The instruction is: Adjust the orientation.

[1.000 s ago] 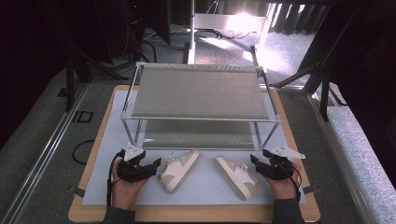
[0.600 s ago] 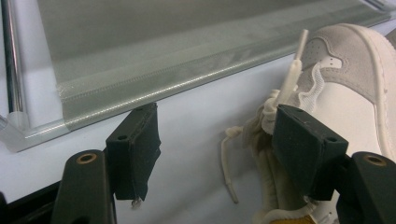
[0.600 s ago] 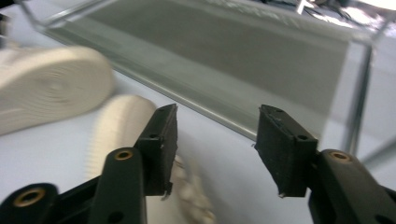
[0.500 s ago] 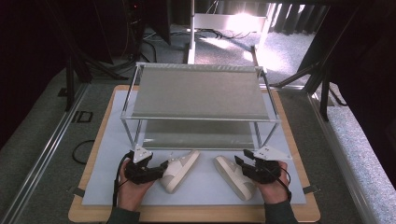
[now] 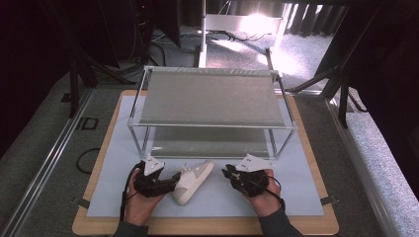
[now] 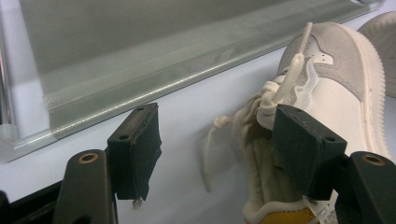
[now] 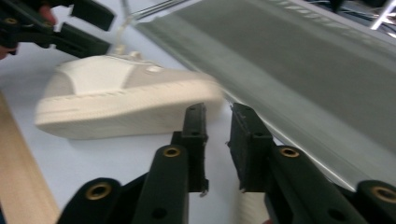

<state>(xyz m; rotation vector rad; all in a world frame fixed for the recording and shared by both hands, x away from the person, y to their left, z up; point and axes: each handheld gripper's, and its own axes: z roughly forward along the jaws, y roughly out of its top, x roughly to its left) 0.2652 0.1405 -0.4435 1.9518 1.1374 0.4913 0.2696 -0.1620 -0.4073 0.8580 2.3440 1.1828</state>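
Shoe, high view: white shoe (image 5: 191,181) lies on the worktop (image 5: 296,197) in front of the two-tier rack (image 5: 210,98), between left hand-held gripper (image 5: 170,182) and right hand-held gripper (image 5: 228,174).
Left gripper view: jaws apart; one pad against the shoe's laced collar (image 6: 261,116), the other clear.
Right gripper view: jaws have just been closing, narrow gap, nothing between; shoe (image 7: 121,100) ahead.

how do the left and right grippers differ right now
The left gripper's jaws stand wide apart; the right gripper's have just been closing to a narrow gap, nothing between them. The left gripper reaches the white shoe's collar; the right gripper is off the shoe. Both hover low over the white mat.
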